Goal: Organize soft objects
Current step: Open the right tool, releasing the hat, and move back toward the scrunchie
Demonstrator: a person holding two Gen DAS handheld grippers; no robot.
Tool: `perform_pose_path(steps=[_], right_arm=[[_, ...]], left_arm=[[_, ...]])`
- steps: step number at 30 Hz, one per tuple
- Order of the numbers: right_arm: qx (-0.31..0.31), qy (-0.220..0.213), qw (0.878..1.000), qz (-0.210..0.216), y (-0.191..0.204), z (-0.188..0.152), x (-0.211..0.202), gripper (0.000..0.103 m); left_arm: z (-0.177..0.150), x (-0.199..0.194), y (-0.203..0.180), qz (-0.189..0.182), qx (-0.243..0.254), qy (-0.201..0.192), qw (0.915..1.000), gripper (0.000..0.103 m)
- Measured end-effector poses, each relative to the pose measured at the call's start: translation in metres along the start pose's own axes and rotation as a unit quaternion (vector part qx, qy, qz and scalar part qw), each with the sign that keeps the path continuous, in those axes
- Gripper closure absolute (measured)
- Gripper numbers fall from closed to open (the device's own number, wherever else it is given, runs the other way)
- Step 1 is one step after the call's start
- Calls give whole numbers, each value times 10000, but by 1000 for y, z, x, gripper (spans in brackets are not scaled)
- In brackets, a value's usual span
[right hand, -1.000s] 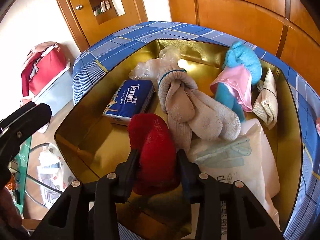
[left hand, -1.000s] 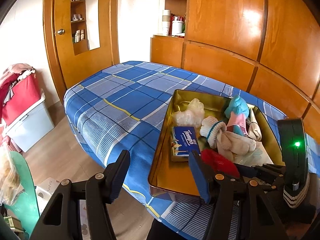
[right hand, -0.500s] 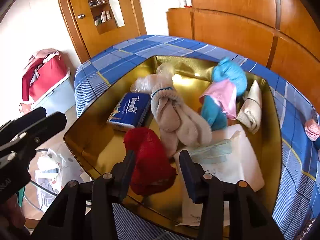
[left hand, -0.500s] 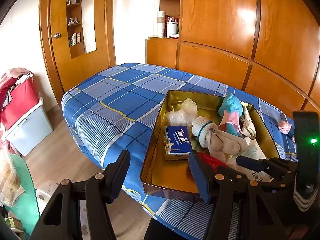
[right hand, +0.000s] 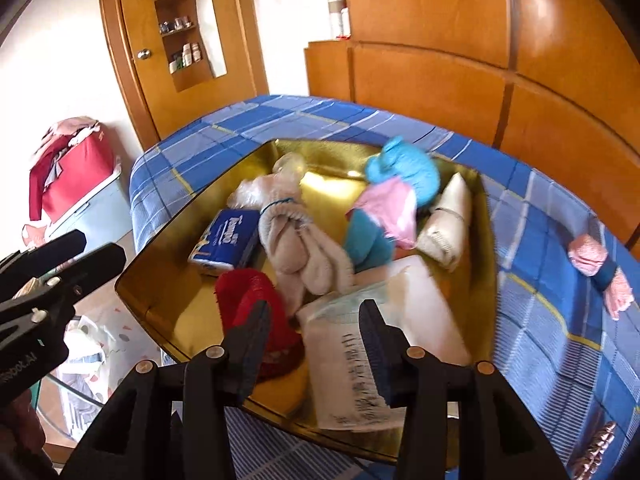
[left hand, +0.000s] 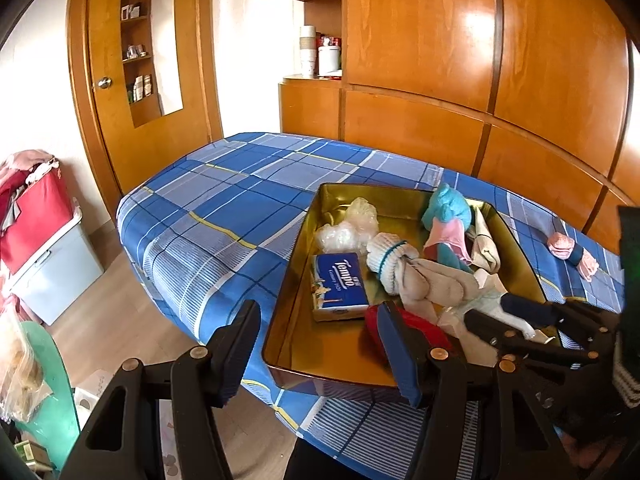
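Observation:
A gold tin tray (left hand: 292, 300) (right hand: 172, 264) sits on the blue plaid bed (left hand: 224, 216). It holds a red sock (right hand: 256, 312) (left hand: 416, 326), knotted beige socks (left hand: 416, 276) (right hand: 304, 244), a blue-and-pink sock bundle (left hand: 448, 216) (right hand: 400, 184), a cream sock (right hand: 448, 224), a blue tissue pack (left hand: 340, 286) (right hand: 228, 240) and a white plastic packet (right hand: 384, 320). My right gripper (right hand: 314, 344) hovers open above the tray's near end. The red sock lies free beside its left finger. My left gripper (left hand: 320, 352) stands open and empty at the tray's near-left corner. A pink sock (left hand: 568, 248) (right hand: 596, 264) lies on the bed, right of the tray.
A red bag (left hand: 36, 208) sits on a pale storage box (left hand: 56, 276) on the wooden floor at left. A wooden door (left hand: 120, 120) and a panelled wardrobe wall (left hand: 480, 100) stand behind the bed. A green board (left hand: 52, 392) leans at the lower left.
The right gripper let go of the red sock and drew back and up from the tray, and the sock now lies in the tray. The left gripper barely moved.

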State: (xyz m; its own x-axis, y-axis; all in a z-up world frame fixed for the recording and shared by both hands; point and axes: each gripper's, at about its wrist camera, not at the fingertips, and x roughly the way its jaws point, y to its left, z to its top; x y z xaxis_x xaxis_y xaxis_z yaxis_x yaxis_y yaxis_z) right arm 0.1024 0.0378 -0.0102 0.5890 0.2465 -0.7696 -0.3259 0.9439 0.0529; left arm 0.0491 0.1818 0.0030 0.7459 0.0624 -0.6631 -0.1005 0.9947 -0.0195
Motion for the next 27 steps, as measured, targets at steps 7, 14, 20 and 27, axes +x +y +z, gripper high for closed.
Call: perform_pose_path(steps=[7,14,20,27], right_arm=[[220,-240,9993,-161,-23,-2,-25,57],[405,-318,9982,-322,-50,-11,-42,57],[455,-287,9969,-575,-78,-21,-54,57],[712,-203,9918,-1044,-130,-39,-74,57]], left_arm=[[0,-3,-19,-110,211,-20,9997,41],[1,-7,-36,-168,482,-79,9987,41],[4,-10,-58,-303,788,-137,9963,41],[7,-13,-98,-565,1231,-238,9905,41]])
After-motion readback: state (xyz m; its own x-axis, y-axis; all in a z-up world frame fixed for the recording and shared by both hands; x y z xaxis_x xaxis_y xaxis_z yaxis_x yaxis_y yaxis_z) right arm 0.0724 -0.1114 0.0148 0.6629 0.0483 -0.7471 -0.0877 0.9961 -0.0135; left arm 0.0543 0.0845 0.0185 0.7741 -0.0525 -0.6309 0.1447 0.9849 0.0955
